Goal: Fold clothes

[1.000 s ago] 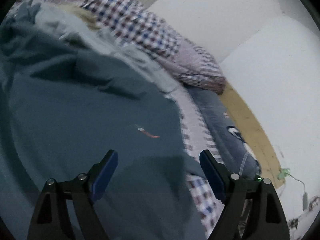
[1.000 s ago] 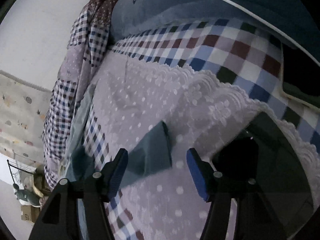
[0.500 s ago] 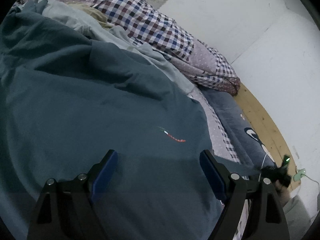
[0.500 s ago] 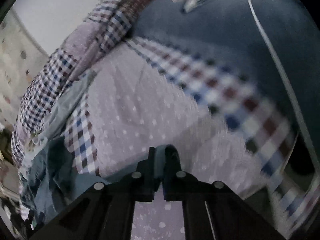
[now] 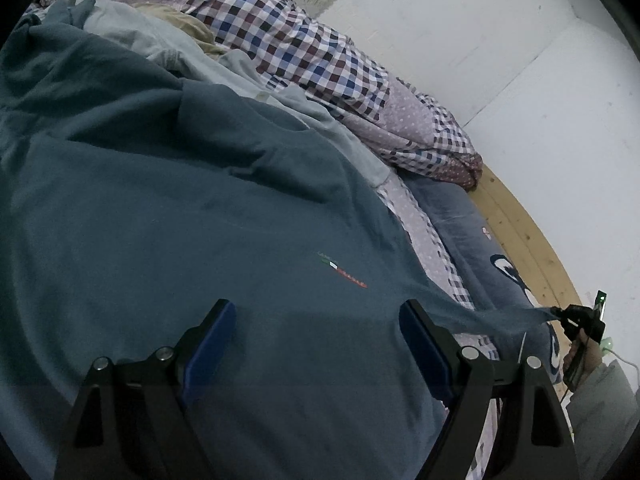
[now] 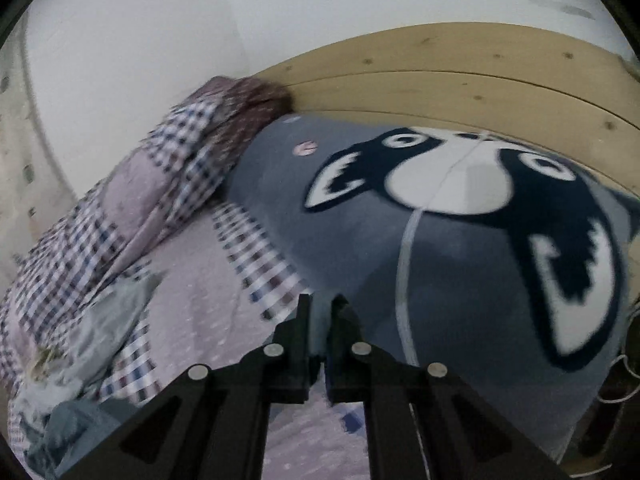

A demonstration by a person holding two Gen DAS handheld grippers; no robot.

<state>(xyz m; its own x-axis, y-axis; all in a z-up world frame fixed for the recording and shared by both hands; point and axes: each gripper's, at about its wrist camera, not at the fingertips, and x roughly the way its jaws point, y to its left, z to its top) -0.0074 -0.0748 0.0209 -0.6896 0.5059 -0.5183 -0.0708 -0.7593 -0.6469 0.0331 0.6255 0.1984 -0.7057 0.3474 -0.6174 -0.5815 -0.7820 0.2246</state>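
On the bed, the teal T-shirt (image 5: 192,240) lies spread over the patchwork sheet (image 5: 416,216). Its sleeve (image 5: 500,314) is clamped in the right gripper (image 5: 560,313) and stretched tight, so it may slip out. With fingers apart, the left gripper (image 5: 316,340) pins nothing, so the whole shirt may drag.

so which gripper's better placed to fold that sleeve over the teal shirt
Right. The right hand-held gripper is already shut on the stretched-out sleeve and can likely carry it across the shirt. The left hand-held gripper is open over the shirt's body, gripping nothing.
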